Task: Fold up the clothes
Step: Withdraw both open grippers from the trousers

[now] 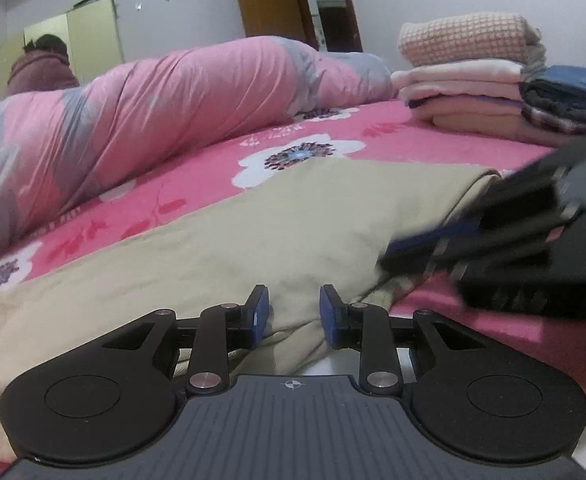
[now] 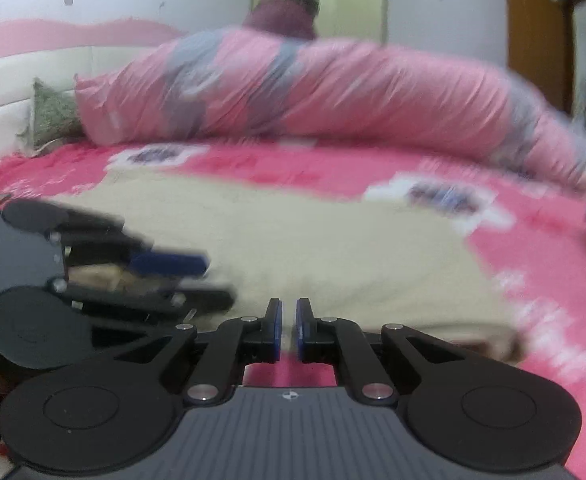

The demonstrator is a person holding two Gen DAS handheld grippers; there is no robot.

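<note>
- The beige garment (image 1: 253, 240) lies spread on the bed (image 1: 433, 148), on the pink flowered sheet, its near edge bunched at the bed's front edge under both grippers.
- Left gripper (image 1: 294, 312): jaws part-way apart, with a fold of beige cloth lying between the blue pads (image 1: 260, 312). The pads do not visibly press it, so I read this as released, not a grip.
- Right gripper (image 2: 289, 328): jaws clenched to a thin slit. Only pink sheet shows through the gap, and I cannot make out any cloth pinched there.
- In the left view the right gripper sits low at the garment's right edge, blurred; the right view is smeared too.
- Risk: if the left jaws close now, they may catch only the top layer of the bunched hem, and a lift would drag the fold crooked.
- Risk: the right jaws, if in fact empty, would pull away without cloth, leaving the right corner behind and the fold lopsided.
- Risk: the grippers are close together, so a fast crossing move could knock them against each other.
- Risk: cloth hanging off the front edge could slide down if let go.
- The stack (image 1: 465, 76) of folded clothes and the duvet (image 1: 173, 92) lie well apart from the work.
</note>
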